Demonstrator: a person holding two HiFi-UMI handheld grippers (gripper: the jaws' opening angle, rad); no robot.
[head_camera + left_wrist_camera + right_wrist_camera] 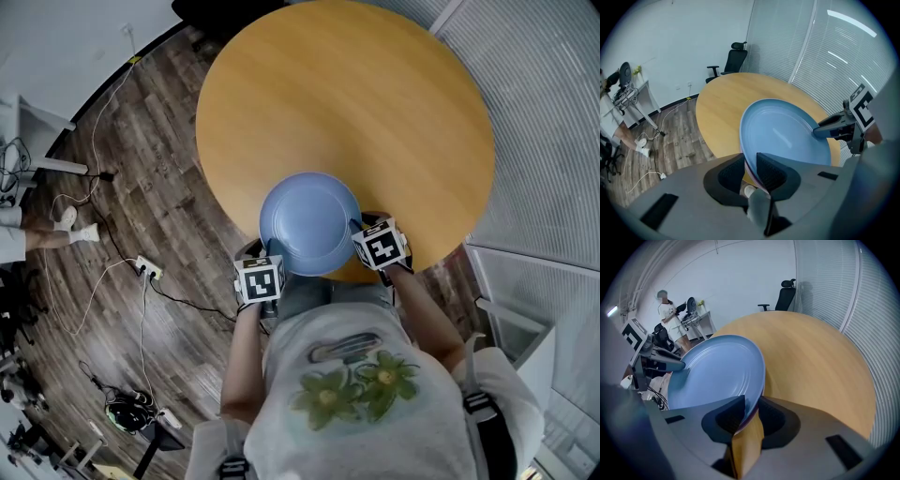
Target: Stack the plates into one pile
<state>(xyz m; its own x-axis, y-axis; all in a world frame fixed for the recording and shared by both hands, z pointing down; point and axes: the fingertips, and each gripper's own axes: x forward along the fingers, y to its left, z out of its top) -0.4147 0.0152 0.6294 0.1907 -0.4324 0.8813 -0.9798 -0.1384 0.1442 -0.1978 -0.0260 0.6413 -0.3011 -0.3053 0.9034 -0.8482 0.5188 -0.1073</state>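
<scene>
A blue plate (309, 223) is clamped at opposite rims by the half-closed left gripper (266, 255) and right gripper (357, 232) over the near edge of the table (375, 112); level, even lowering is advised.

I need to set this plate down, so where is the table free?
The table beyond the blue plate is bare, out to the far edge by the office chair and the side by the blinds. Only the near edge is crowded: the left gripper and right gripper clamp the plate's rim there.
</scene>
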